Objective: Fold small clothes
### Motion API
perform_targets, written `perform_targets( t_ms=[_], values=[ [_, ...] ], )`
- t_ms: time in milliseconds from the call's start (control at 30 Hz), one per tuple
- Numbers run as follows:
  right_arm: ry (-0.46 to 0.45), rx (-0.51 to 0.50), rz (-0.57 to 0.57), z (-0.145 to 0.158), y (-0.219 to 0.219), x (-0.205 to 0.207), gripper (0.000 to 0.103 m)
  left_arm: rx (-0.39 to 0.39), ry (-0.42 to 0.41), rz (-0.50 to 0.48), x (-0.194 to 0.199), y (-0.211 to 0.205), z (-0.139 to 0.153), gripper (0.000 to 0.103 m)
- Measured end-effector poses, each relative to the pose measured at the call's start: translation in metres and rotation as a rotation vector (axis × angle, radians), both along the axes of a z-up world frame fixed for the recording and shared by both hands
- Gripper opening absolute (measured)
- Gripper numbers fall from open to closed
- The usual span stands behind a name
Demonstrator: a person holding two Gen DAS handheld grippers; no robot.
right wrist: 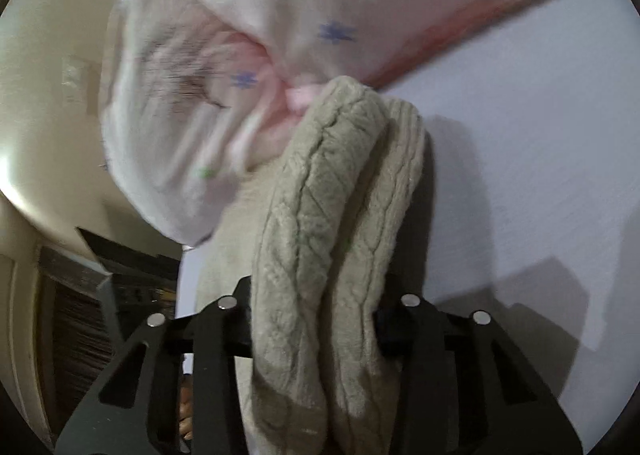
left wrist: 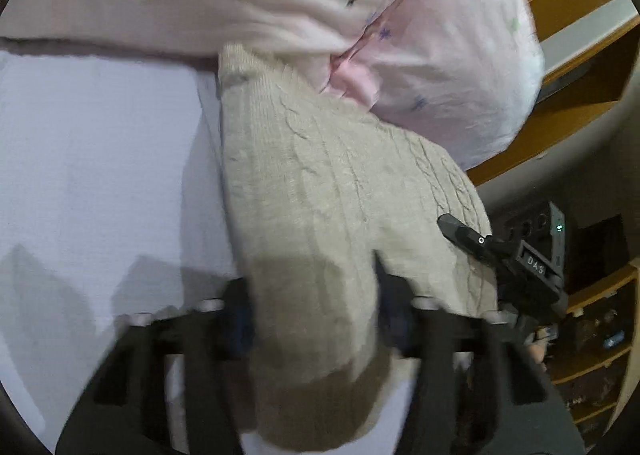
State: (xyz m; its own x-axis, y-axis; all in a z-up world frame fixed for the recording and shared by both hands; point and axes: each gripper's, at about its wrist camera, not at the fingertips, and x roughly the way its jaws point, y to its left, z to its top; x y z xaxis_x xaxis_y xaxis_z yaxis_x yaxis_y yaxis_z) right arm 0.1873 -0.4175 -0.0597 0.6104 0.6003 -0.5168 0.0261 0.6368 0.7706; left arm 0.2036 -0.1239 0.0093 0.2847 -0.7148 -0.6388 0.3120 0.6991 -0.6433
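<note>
White worktop under me, a pink flowered garment bunched at its far side. My beige cable-knit sweater hangs between both grippers, its far end touching the pink cloth. My left gripper pinches one edge; my right gripper clamps a doubled-over fold of it.

blurred by motion: left gripper fingers and the pink garment at the far side. hidden under beige knit sweater: inner faces of right gripper fingers. cut off at near edge: sweater's lower end. too small to tell: shelf contents, far right.
</note>
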Motion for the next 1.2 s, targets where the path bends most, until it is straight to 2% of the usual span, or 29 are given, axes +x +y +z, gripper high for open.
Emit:
perform_targets(
  t_ms=[133, 200, 233, 267, 300, 333, 400, 433, 467, 500, 533, 567, 600, 633, 667, 700, 733, 767, 800, 833, 867, 900, 933, 967, 1067, 1200],
  values=[
    [-0.103, -0.019, 0.095, 0.026, 0.038, -0.008, 0.036, 0.001, -0.156, 0.021, -0.029, 0.046, 0.035, 0.042],
    [-0.108, -0.094, 0.128, 0.029, 0.062, -0.002, 0.040, 0.089, -0.204, 0.045, -0.039, 0.064, 0.042, 0.046],
    [-0.094, -0.157, 0.132, 0.028, 0.072, 0.002, 0.042, 0.136, -0.207, 0.054, -0.038, 0.066, 0.041, 0.048],
    [-0.077, -0.252, 0.115, 0.028, 0.081, 0.005, 0.043, 0.217, -0.209, 0.076, -0.039, 0.069, 0.037, 0.048],
    [-0.064, -0.378, 0.048, 0.033, 0.086, 0.000, 0.044, 0.265, -0.203, 0.094, -0.039, 0.072, 0.034, 0.049],
    [-0.086, -0.437, -0.001, 0.041, 0.086, -0.008, 0.045, 0.279, -0.193, 0.109, -0.042, 0.078, 0.032, 0.050],
    [-0.201, -0.402, -0.033, 0.065, 0.083, -0.037, 0.062, 0.260, -0.229, 0.154, -0.054, 0.091, 0.036, 0.051],
    [-0.261, -0.314, 0.010, 0.076, 0.085, -0.052, 0.073, 0.262, -0.268, 0.170, -0.063, 0.091, 0.042, 0.051],
    [-0.284, -0.251, 0.067, 0.079, 0.089, -0.059, 0.078, 0.250, -0.307, 0.177, -0.070, 0.089, 0.048, 0.051],
    [-0.286, -0.180, 0.170, 0.079, 0.102, -0.064, 0.078, 0.221, -0.353, 0.172, -0.082, 0.086, 0.056, 0.053],
    [-0.265, -0.161, 0.235, 0.075, 0.115, -0.065, 0.078, 0.200, -0.382, 0.162, -0.088, 0.082, 0.060, 0.057],
    [-0.210, -0.199, 0.273, 0.065, 0.130, -0.061, 0.076, 0.181, -0.404, 0.140, -0.094, 0.076, 0.062, 0.061],
    [-0.162, -0.264, 0.251, 0.056, 0.134, -0.056, 0.076, 0.172, -0.404, 0.102, -0.095, 0.065, 0.060, 0.067],
    [-0.107, -0.336, 0.206, 0.045, 0.135, -0.047, 0.071, 0.188, -0.378, 0.071, -0.092, 0.056, 0.053, 0.067],
    [-0.053, -0.359, 0.155, 0.029, 0.128, -0.033, 0.065, 0.228, -0.323, 0.049, -0.081, 0.045, 0.038, 0.067],
    [-0.044, -0.330, 0.133, 0.021, 0.121, -0.031, 0.058, 0.251, -0.301, 0.050, -0.071, 0.033, 0.032, 0.067],
    [-0.048, -0.300, 0.117, 0.022, 0.115, -0.033, 0.056, 0.270, -0.309, 0.059, -0.070, 0.032, 0.029, 0.065],
    [-0.041, -0.295, 0.112, 0.027, 0.110, -0.039, 0.057, 0.287, -0.331, 0.064, -0.074, 0.031, 0.031, 0.065],
    [-0.064, -0.332, 0.105, 0.040, 0.110, -0.054, 0.062, 0.286, -0.354, 0.059, -0.084, 0.033, 0.039, 0.065],
    [-0.094, -0.365, 0.094, 0.048, 0.110, -0.065, 0.084, 0.286, -0.372, 0.062, -0.092, 0.038, 0.045, 0.067],
    [-0.142, -0.409, 0.072, 0.057, 0.110, -0.085, 0.101, 0.297, -0.389, 0.072, -0.101, 0.043, 0.050, 0.071],
    [-0.205, -0.467, 0.030, 0.067, 0.109, -0.112, 0.101, 0.323, -0.401, 0.092, -0.114, 0.050, 0.052, 0.087],
    [-0.230, -0.505, 0.004, 0.070, 0.110, -0.125, 0.101, 0.350, -0.403, 0.112, -0.123, 0.055, 0.052, 0.098],
    [-0.238, -0.554, -0.018, 0.072, 0.110, -0.140, 0.101, 0.383, -0.401, 0.134, -0.131, 0.059, 0.049, 0.099],
    [-0.117, -0.743, -0.058, 0.052, 0.123, -0.165, 0.101, 0.500, -0.317, 0.171, -0.144, 0.068, 0.027, 0.100],
    [-0.018, -0.767, -0.012, 0.018, 0.142, -0.158, 0.101, 0.591, -0.278, 0.162, -0.145, 0.062, 0.002, 0.100]
  ],
)
